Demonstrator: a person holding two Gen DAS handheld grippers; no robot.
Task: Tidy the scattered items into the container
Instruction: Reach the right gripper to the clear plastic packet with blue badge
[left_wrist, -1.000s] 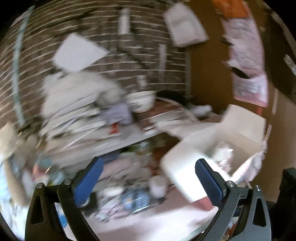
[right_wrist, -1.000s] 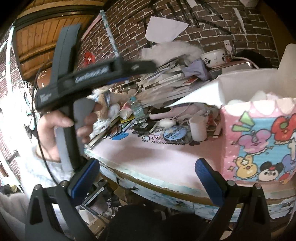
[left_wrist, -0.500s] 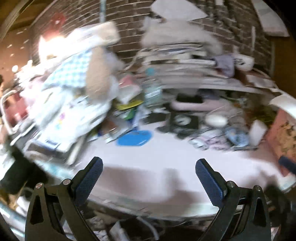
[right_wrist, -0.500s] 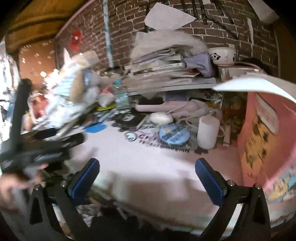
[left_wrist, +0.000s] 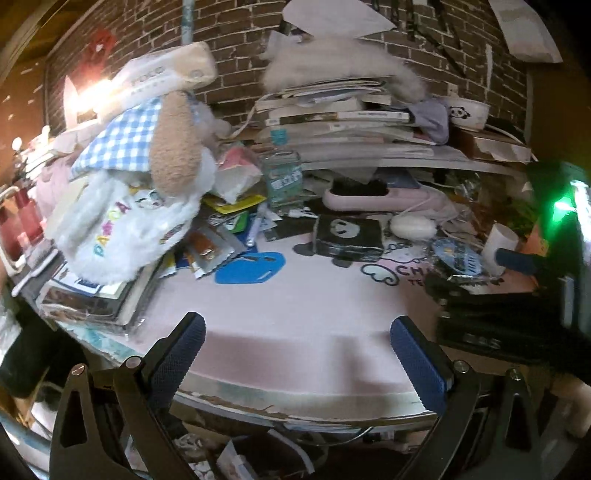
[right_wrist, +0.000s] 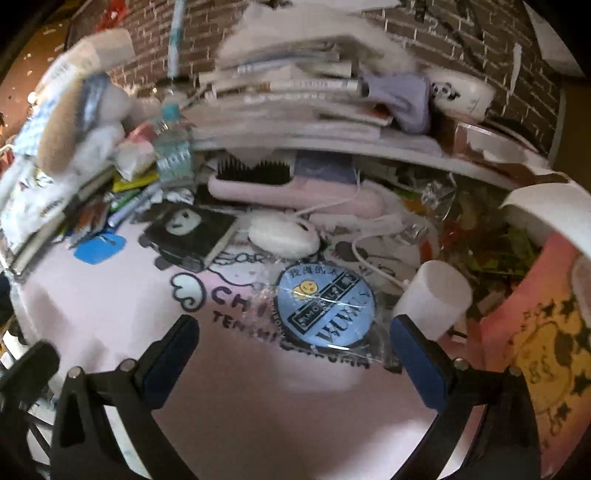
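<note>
Scattered items lie on a pink table mat (left_wrist: 295, 314): a blue flat piece (left_wrist: 251, 267), a black panda notebook (left_wrist: 347, 234), a white oval case (right_wrist: 282, 236), a round blue badge in clear wrap (right_wrist: 325, 308), a white cup (right_wrist: 434, 295) and a pink hairbrush (right_wrist: 288, 190). The pink cartoon-printed container (right_wrist: 535, 332) stands at the right edge of the right wrist view. My left gripper (left_wrist: 297, 354) is open and empty over the table's front edge. My right gripper (right_wrist: 293, 356) is open and empty, just short of the blue badge; its body shows in the left wrist view (left_wrist: 517, 291).
A plush toy with a checked cloth (left_wrist: 147, 155) tops a pile of books at the left. A water bottle (left_wrist: 284, 173) stands behind the clutter. Stacked books and a panda bowl (left_wrist: 467, 110) rest on a shelf (left_wrist: 406, 160) against the brick wall.
The left gripper swung left from the container to face the table's middle. The right gripper moved forward over the table toward the blue badge. Both stayed open.
</note>
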